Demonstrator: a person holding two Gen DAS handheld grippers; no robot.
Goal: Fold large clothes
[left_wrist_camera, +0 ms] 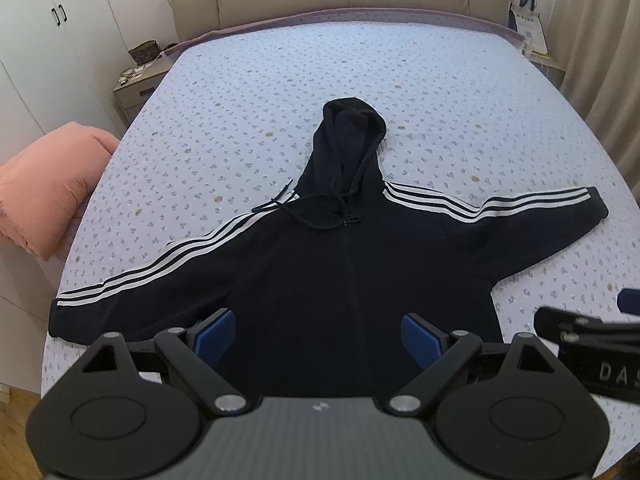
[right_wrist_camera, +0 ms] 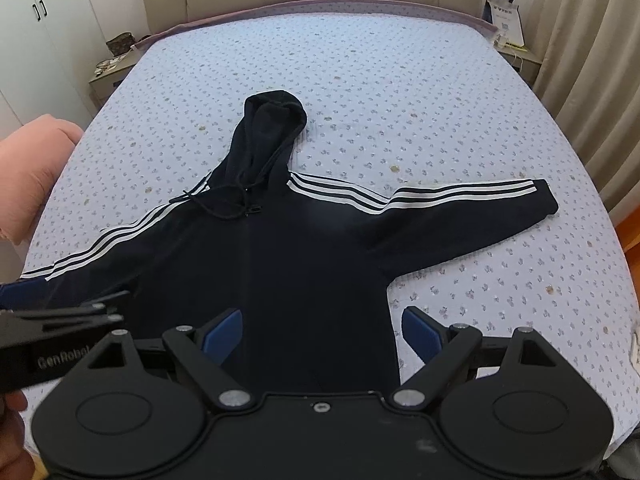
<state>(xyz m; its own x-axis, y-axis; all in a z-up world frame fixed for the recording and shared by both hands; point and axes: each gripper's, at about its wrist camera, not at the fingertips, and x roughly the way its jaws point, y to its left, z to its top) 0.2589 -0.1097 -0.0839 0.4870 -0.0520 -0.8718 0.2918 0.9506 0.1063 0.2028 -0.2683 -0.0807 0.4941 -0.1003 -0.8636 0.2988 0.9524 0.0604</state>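
In the left wrist view, pale capital letters "DAS" stand on the black body of the right gripper (left_wrist_camera: 580,322) at the frame's right edge, cut off there. In the right wrist view, grey lettering reading "GenRobot", its end partly hidden, stands on the black body of the left gripper (right_wrist_camera: 52,312). The printing on the white paper carrier bag (right_wrist_camera: 507,16) is too small to read.

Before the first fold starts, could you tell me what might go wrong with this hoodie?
The loose drawcord lies looped across the hoodie's chest and could get folded in crooked or snagged. The hood lies twisted to one side, so it may bunch. Both sleeves are spread wide, so one may drag.
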